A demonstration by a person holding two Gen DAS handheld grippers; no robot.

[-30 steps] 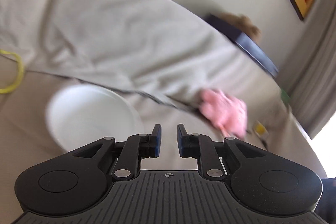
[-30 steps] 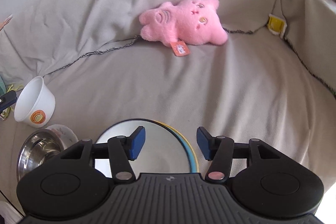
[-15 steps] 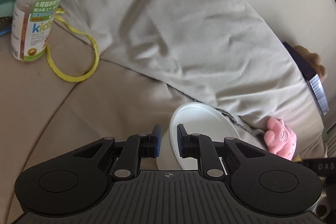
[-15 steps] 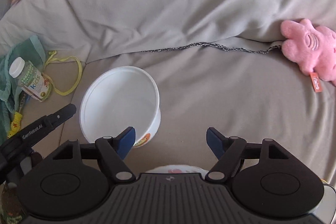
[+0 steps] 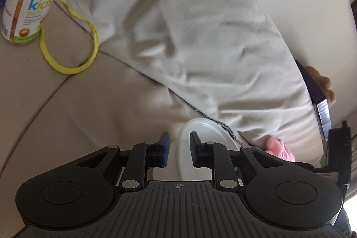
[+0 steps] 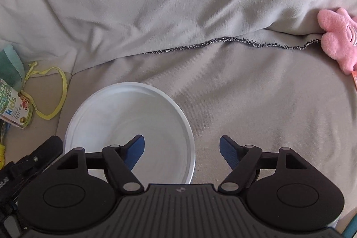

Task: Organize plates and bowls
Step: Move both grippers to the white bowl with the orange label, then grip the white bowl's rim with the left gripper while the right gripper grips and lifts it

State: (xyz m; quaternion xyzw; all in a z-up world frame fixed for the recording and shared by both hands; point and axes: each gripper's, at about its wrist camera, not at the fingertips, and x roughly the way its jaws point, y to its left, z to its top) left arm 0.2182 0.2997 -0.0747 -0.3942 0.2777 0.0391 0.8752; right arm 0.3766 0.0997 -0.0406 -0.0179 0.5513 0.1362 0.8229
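The white bowl [image 5: 202,148] sits on the sofa seat [image 5: 89,117] right at the left gripper [image 5: 178,152]; its near rim stands between the two fingers, which are parted only narrowly and not yet pressed on it; the wall runs along the fingers' line, so a short squeeze should take it; the left is the nearer tool; the right gripper [image 6: 181,152] hovers just above the bowl, jaws spread wide, holding nothing, its left finger over the bowl's mouth; half a second ago the bowl lay further ahead of both tools; a pink plush [image 6: 339,48] lies far right
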